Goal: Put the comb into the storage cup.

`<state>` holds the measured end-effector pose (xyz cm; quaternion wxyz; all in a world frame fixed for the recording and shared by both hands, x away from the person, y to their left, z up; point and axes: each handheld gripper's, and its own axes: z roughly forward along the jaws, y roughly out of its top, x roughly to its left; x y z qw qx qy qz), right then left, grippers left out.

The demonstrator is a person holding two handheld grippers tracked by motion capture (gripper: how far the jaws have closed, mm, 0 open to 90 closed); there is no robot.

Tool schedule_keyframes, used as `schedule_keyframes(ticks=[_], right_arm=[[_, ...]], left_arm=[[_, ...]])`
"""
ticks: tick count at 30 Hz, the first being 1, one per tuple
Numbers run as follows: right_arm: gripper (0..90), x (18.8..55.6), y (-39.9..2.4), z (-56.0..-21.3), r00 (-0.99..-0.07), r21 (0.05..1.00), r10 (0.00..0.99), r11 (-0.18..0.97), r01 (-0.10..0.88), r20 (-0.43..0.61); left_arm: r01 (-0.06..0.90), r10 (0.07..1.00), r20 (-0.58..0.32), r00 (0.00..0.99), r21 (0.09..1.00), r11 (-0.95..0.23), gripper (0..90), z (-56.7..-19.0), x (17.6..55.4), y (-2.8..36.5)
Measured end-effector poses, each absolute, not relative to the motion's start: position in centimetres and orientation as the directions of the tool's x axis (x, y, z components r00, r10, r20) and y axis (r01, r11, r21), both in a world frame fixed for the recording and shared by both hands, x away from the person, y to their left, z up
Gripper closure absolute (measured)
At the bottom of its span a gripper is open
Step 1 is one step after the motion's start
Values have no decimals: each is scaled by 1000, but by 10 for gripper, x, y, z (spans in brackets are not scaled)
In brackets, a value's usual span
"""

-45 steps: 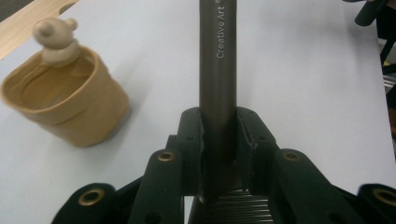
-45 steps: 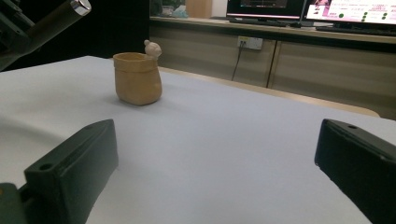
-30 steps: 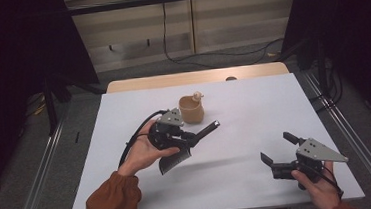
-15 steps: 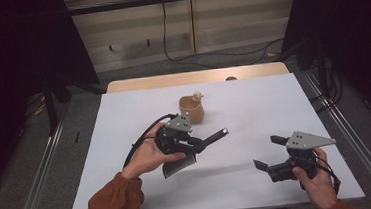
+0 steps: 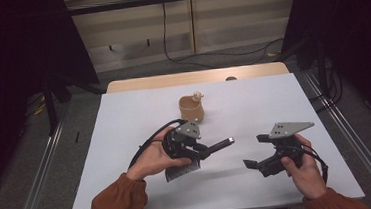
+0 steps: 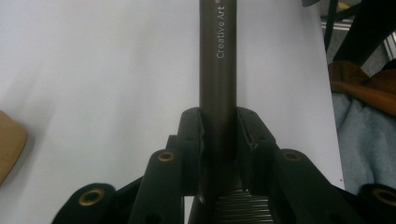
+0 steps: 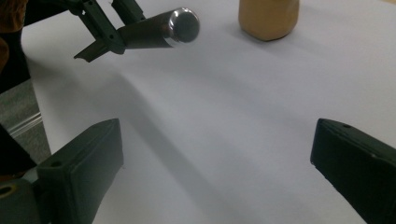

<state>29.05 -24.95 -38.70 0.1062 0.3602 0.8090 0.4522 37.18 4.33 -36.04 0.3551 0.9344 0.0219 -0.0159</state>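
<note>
Left tool [image 5: 204,150] pinching dark brush handle [image 5: 220,145], long axis level, pointing at right tool [image 5: 254,152], spread empty.

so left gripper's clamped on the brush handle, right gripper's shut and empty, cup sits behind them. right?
Not quite: the right gripper is open, its jaws wide apart with nothing between them, as the right gripper view shows. The left gripper does clamp the brush handle, and the cup sits behind.
</note>
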Motion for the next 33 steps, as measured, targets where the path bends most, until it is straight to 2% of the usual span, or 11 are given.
schedule_keyframes(ticks=[7,11,20,23,25,33], right_arm=[[21,295,-239,-380,-768,774,633,439,456,94],[26,298,-235,-375,-807,747,582,494,445,96],[53,309,-220,-374,-859,705,504,576,414,92],[61,312,-216,-373,-868,693,486,592,411,100],[100,315,-213,-373,-872,682,477,602,416,112],[112,324,-208,-372,-891,644,435,647,408,127]], left_arm=[[11,-9,-28,1000,634,-773,730,-361,368,38],[20,6,-24,1000,619,-785,730,-361,368,36],[5,-25,-45,999,582,-813,730,-362,365,34],[-7,-42,-50,998,558,-830,730,-362,367,32],[3,-34,-57,998,552,-834,730,-363,368,30],[-10,-54,-67,996,534,-845,729,-363,368,25]])
